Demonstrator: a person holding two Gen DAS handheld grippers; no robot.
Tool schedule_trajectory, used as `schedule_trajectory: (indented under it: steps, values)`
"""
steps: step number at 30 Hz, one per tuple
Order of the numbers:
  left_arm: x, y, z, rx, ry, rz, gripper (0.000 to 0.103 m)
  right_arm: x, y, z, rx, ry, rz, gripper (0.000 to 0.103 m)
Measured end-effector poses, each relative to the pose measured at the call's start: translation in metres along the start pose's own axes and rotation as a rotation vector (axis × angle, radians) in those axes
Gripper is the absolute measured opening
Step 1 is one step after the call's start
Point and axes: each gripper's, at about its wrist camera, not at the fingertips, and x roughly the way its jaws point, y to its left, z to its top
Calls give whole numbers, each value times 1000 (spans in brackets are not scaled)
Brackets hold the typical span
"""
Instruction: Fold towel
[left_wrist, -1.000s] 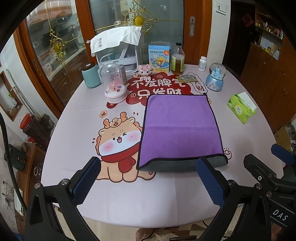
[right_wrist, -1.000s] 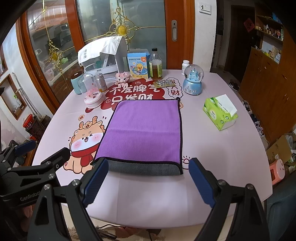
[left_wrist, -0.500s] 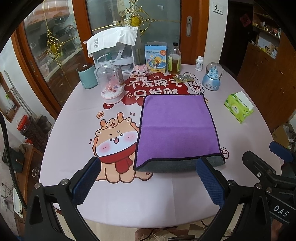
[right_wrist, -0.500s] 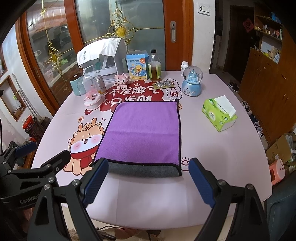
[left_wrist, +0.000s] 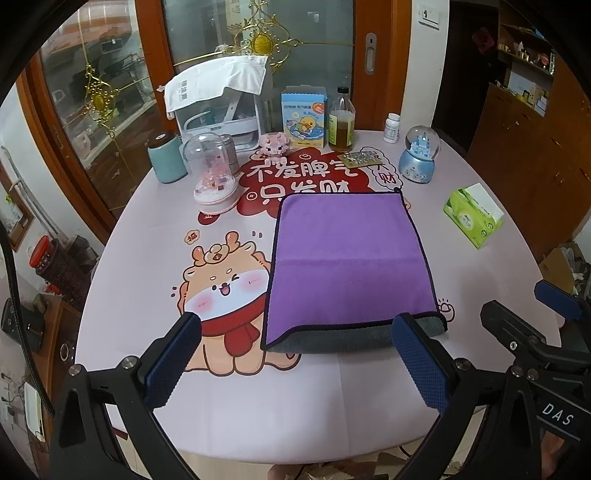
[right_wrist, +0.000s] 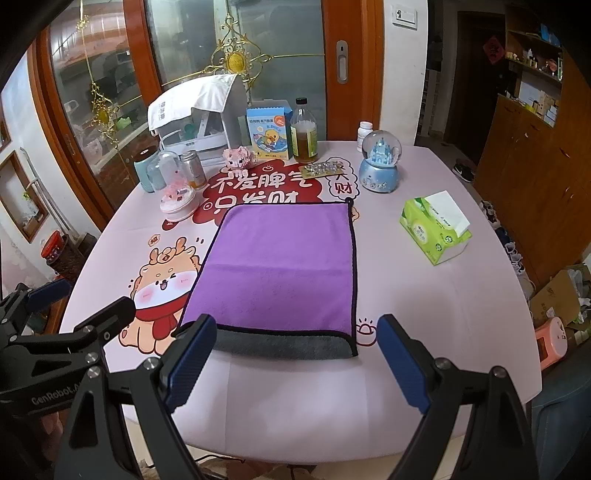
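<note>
Over the last second the left gripper has drawn back a little from the pale printed table, fingers spread wide and empty. The purple microfibre towel with a grey underside lies folded once at the table's middle, grey layer showing along its near edge. The right gripper, equally wide and empty, has likewise retreated, so the fold looks released, another perhaps due.

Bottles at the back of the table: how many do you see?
2. A tall glass bottle of yellowish liquid stands beside the duck-print box; a small white pill bottle stands behind the snow globe. Others may be hidden behind the clutter.
</note>
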Motion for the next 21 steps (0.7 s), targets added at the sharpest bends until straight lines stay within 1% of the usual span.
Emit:
schedule_trajectory:
  steps: [8,10,14,18,21]
  values:
    - [32,9,3,-2,45,-55,102,21,-8,2,0,23,-3,89]
    - [43,14,0,13,40,-52,102,31,-12,0,-8,37,-7,89]
    - [67,24,-6,57,57,-37,102,51,-23,-6,-18,61,-14,89]
    - [92,38,-14,63,91,-69,102,70,-35,-13,-14,86,6,85]
    - [111,48,-22,71,99,-123,102,85,-42,-18,-32,104,22,81]
